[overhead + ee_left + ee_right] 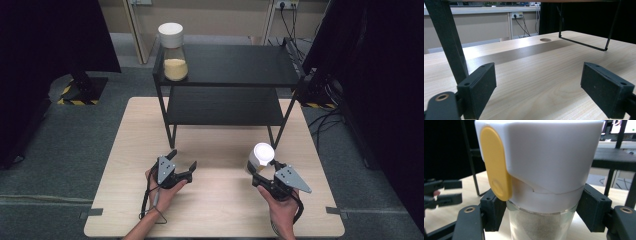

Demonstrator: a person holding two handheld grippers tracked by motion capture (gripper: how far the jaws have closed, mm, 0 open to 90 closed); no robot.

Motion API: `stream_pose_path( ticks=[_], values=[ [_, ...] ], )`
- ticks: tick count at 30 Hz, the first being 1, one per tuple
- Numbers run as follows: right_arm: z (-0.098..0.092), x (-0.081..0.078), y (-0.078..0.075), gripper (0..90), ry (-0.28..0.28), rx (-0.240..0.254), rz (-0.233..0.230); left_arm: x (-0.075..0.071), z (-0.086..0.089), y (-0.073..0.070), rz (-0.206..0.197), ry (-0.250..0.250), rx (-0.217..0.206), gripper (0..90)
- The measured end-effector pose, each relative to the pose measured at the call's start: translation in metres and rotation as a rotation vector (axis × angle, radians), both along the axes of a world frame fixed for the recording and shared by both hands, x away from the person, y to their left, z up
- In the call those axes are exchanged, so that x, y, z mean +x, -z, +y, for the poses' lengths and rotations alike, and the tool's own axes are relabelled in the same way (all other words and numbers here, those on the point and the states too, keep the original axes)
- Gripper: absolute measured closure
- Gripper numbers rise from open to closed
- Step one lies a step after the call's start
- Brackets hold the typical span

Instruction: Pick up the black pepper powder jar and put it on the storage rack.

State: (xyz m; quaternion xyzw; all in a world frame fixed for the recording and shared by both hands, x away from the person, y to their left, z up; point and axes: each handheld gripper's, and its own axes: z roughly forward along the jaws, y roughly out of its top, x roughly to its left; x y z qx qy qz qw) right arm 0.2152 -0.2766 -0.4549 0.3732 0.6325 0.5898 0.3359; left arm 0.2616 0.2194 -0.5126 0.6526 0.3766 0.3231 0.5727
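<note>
Two clear glass jars with white lids: one with yellow-tan powder (173,52) on the left end of the shelf rack's top board, one (259,158) near the right edge of the pale wooden desk (215,215) (its lid carries a yellow oval tab). One black metal two-tier shelf rack (227,67) at the desk's far edge. Two black hand-held two-jaw grippers, left (181,165) and right (264,170), near the front edge.

Jar (260,159): clear glass body, tall white lid (544,157) with a yellow oval tab (495,162) on its side. Upright, lid on, clamped at the neck just below the lid. Sits around 4 o'clock on the table. Contents look pale and powdery, hard to tell.
</note>
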Motion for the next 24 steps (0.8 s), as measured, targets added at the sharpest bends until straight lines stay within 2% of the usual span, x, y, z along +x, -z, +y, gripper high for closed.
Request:
stream_pose_path(
  ticks=[16, 24],
  values=[
    [-0.006, 0.004, -0.020, 30.9, 0.051, 0.050, -0.069, 0.000, 0.000, 0.000, 0.000, -0.003, -0.004, 12.6],
    [-0.008, 0.008, -0.030, 30.9, 0.062, 0.054, -0.086, 0.000, 0.000, 0.000, 0.000, -0.004, -0.004, 12.7]
  ],
)
